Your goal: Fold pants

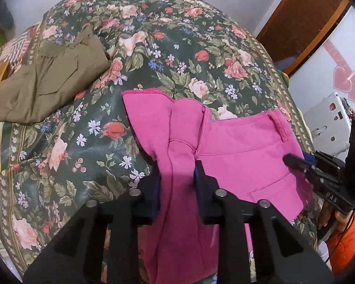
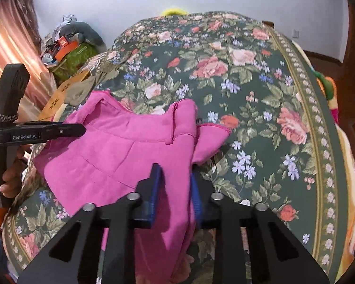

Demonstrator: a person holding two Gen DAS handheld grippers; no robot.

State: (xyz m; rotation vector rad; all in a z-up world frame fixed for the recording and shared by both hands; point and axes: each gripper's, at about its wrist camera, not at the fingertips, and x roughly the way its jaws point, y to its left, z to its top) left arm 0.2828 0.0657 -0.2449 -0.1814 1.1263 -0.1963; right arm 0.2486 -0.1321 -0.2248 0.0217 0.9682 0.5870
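Observation:
Pink pants (image 1: 243, 146) lie partly lifted over a floral bedspread (image 1: 153, 47). My left gripper (image 1: 177, 172) is shut on a bunched fold of the pink pants, with cloth hanging down between its fingers. My right gripper (image 2: 176, 182) is shut on another bunch of the same pink pants (image 2: 120, 146), near the waistband side. Each gripper shows in the other's view: the right one at the right edge (image 1: 295, 163), the left one at the left edge (image 2: 71, 129). The waistband with a belt loop (image 1: 278, 127) faces up.
Folded olive-green pants (image 1: 49, 80) lie on the bedspread (image 2: 260, 94) at the left. A cluttered pile and curtain (image 2: 66, 45) stand beyond the bed's left side. A white appliance (image 1: 329, 123) and a wooden door (image 1: 303, 19) are to the right.

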